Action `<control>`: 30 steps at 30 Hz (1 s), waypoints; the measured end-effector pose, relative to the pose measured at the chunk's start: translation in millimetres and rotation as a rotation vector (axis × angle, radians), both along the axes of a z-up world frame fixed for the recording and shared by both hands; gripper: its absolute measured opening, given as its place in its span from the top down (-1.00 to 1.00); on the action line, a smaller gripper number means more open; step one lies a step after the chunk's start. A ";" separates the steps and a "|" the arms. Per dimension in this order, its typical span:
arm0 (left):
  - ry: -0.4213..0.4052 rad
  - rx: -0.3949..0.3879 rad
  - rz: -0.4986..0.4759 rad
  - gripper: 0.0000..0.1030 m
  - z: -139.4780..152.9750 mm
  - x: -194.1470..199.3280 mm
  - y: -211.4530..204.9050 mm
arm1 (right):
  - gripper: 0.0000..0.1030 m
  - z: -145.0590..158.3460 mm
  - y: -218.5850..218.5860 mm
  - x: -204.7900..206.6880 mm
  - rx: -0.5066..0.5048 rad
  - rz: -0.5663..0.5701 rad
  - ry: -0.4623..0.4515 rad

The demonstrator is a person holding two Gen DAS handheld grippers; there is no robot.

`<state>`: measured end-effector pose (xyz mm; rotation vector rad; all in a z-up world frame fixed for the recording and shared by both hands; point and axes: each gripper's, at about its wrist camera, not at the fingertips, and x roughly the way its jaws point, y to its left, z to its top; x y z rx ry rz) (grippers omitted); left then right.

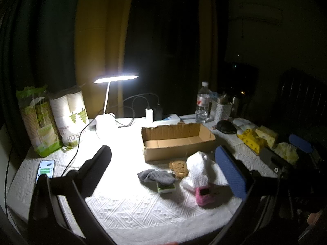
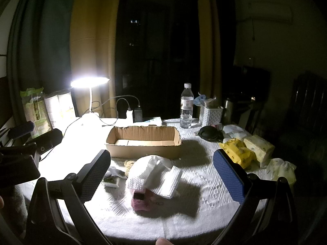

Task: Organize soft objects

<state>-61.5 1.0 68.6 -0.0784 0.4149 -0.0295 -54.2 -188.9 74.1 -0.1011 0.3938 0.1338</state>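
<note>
An empty cardboard box (image 1: 177,140) (image 2: 143,143) sits mid-table. In front of it lies a small pile: a grey sock (image 1: 156,176), a brown knitted piece (image 1: 178,168), a white towel (image 1: 199,170) (image 2: 155,173), a pink pouch (image 1: 204,196) (image 2: 143,202) and a green-topped sponge (image 1: 165,187) (image 2: 111,181). My left gripper (image 1: 163,163) hovers open above the pile, nothing between its fingers. My right gripper (image 2: 161,163) is also open, held over the towel and pouch without touching them. The sock is mostly hidden in the right wrist view.
A lit desk lamp (image 1: 114,79) stands at the back left beside paper cup packs (image 1: 51,120). A phone (image 1: 46,170) lies near the left edge. A water bottle (image 2: 186,106), a white basket (image 2: 211,115) and yellow tissue packs (image 2: 241,153) fill the right side.
</note>
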 end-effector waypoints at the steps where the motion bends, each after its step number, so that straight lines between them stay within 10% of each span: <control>1: 0.000 0.002 0.000 -0.99 -0.1 0.0 -0.5 | -0.98 0.3 0.1 -0.3 0.000 0.000 0.000; 19: 0.032 -0.003 0.005 -0.98 -13.2 13.5 1.3 | -0.98 -14.2 -6.2 13.6 -0.001 -0.012 0.036; 30: 0.233 -0.008 0.007 -0.98 -75.4 59.7 3.9 | -0.98 -68.6 -10.9 56.9 0.005 0.005 0.188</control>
